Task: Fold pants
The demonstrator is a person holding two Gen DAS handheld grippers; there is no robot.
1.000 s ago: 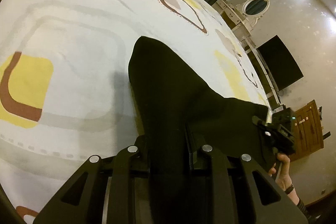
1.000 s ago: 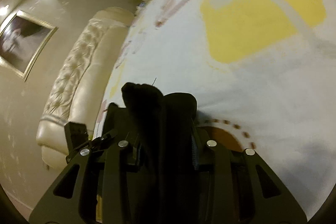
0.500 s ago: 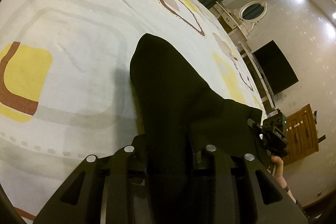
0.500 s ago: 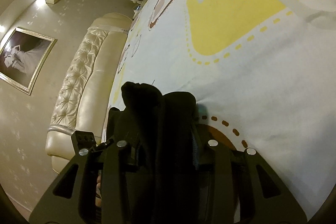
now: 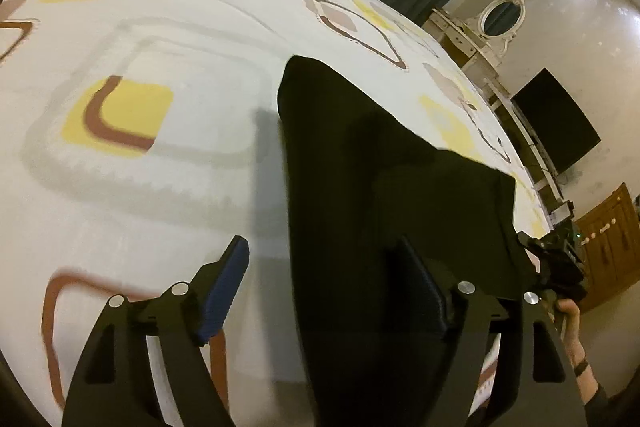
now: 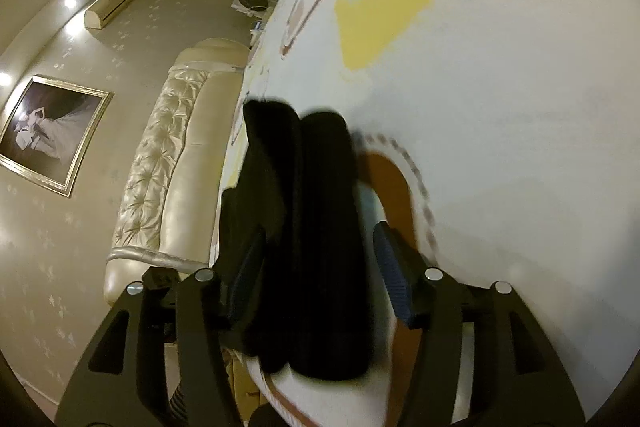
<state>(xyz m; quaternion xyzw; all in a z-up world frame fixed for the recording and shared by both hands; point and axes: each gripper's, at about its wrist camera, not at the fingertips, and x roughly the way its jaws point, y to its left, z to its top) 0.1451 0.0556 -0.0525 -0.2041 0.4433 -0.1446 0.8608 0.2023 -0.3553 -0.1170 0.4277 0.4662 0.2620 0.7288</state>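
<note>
Currently, left view: your left gripper [image 5: 320, 291] is opening wide, the pants [image 5: 372, 195] lying between the pads but no longer pinched. They lie dark and flat on the bed [image 5: 160, 155]. Expect soft, limp, light cloth; it probably drapes and slides easily.

Right view: your right gripper [image 6: 320, 267] is opening too, a thick bunched edge of pants between the pads. Retake at corners or hems, through all layers.
</note>
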